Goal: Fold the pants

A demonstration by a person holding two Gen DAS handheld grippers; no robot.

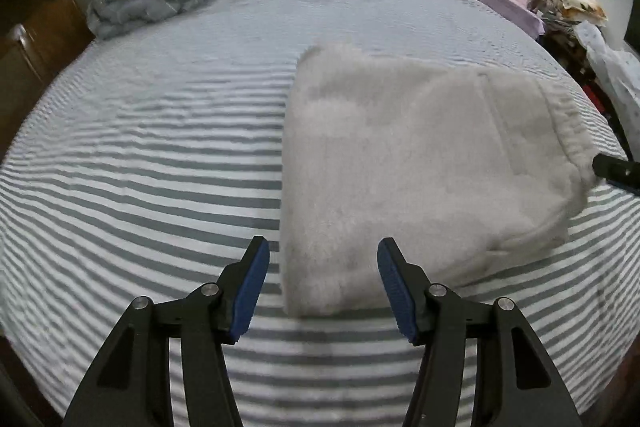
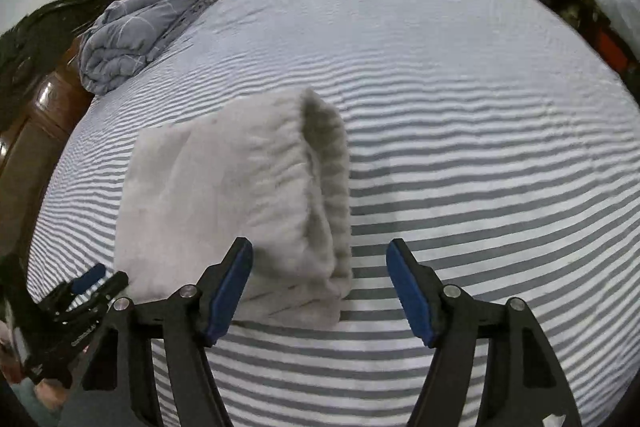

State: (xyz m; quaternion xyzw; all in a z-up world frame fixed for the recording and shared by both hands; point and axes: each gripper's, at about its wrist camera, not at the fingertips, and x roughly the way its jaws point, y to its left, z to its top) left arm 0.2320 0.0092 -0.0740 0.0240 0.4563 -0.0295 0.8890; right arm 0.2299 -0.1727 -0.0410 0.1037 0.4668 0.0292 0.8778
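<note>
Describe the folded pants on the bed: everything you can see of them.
The pants are pale grey-white and fluffy, like fleece or plush. They lie folded into a thick, roughly rectangular bundle, flat on the striped bedsheet. The right wrist view shows a ribbed band, likely the waistband, gaping slightly open along the bundle's right edge. The layers look soft and puffy, not pressed flat. Only the sheet touches them: the left gripper and right gripper are both open, their fingers holding nothing.
</note>
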